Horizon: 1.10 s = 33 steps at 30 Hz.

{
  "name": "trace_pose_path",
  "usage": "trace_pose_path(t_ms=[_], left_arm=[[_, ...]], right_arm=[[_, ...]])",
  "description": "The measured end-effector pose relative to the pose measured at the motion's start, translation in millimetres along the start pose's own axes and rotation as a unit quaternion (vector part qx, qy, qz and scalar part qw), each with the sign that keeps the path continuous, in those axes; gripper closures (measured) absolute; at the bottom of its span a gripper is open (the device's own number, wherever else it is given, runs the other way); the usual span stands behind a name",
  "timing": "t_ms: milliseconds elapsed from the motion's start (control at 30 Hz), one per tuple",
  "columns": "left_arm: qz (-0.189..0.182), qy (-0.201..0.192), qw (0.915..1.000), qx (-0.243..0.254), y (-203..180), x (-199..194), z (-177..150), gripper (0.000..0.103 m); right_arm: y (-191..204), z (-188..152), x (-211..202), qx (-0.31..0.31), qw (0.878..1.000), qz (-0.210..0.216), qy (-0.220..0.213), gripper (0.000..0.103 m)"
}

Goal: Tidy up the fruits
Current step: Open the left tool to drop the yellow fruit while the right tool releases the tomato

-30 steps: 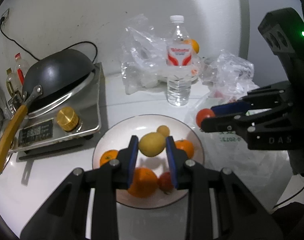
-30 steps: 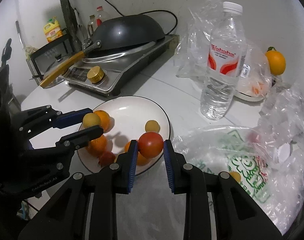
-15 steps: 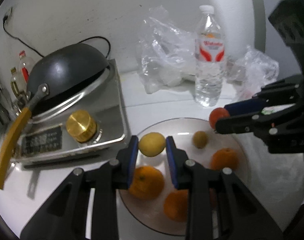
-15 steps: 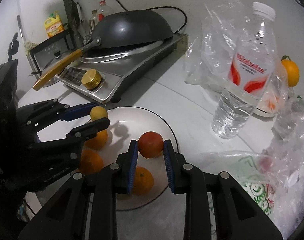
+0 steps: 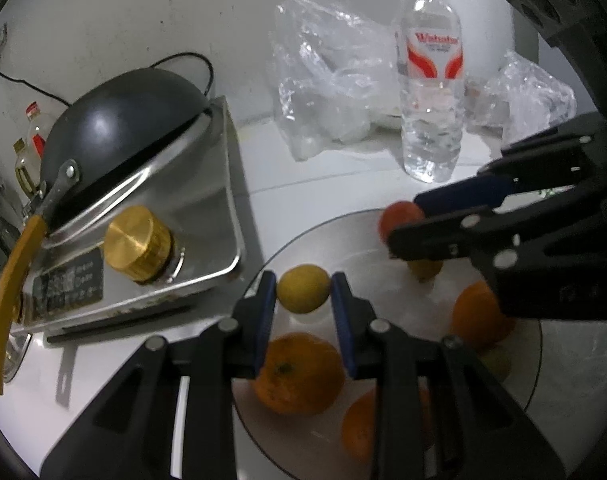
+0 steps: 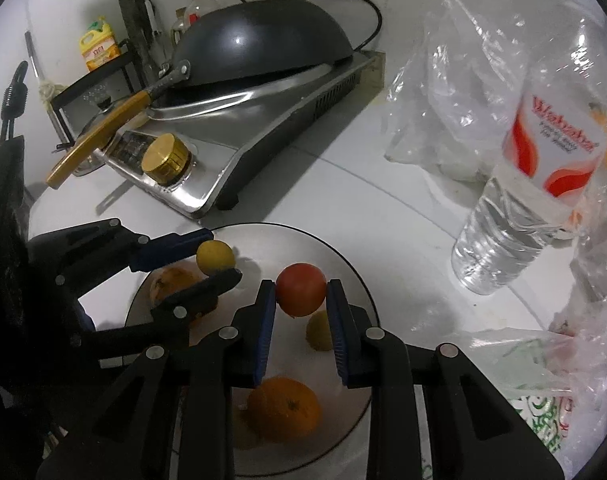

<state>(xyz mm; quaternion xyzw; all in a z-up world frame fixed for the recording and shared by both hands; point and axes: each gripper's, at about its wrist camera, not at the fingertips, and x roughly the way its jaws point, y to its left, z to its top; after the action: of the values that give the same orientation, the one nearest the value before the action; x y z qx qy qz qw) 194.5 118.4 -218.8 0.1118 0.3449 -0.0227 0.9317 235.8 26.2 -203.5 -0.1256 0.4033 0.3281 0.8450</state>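
Left wrist view: we saw the left gripper (image 5: 303, 296) jaws clamping a yellow fruit (image 5: 303, 288) over the plate (image 5: 531, 364) rim nearest the stove (image 5: 207, 208); right gripper (image 6: 301, 300) jaws clamped a tomato (image 6: 301, 289) mid-plate.

Yellow lemon (image 5: 303, 288) and red tomato (image 6: 300, 289) each clamped between fingers above white plate (image 6: 343, 264); oranges (image 6: 283, 408), small lemon lying on plate.

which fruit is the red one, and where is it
The tomato, clamped in the right tongs over the plate; the other fruits are orange or yellow.
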Motion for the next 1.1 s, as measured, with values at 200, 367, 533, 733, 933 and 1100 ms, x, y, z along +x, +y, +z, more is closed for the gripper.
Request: trace_pose_path(t_ms=[200,367,533,733,933,1100], left_arm=[[-0.005,0.008,0.9998,-0.015,2,5,0,0.074],[-0.007,0.007,0.9998,-0.019,4,7,0,0.073],[-0.014,0.003,0.9997,-0.02,5,3,-3,0.073],[-0.02,-0.005,0.9993,-0.031,9,-7,-6,0.073],[-0.036,-0.009,0.9979,-0.054,15,-14,-8,0.073],[-0.041,-0.011,0.9961,-0.077,24,-23,-11,0.073]], right_arm=[[0,0,11,0.007,1.0,0.004,0.01,0.075],[0,2,16,0.005,1.0,0.003,0.016,0.075],[3,7,23,-0.02,0.999,-0.004,0.026,0.075],[8,11,31,-0.024,0.999,-0.001,0.033,0.075],[7,10,36,-0.021,0.999,-0.002,0.039,0.075],[7,8,35,-0.016,0.999,-0.004,0.036,0.075]])
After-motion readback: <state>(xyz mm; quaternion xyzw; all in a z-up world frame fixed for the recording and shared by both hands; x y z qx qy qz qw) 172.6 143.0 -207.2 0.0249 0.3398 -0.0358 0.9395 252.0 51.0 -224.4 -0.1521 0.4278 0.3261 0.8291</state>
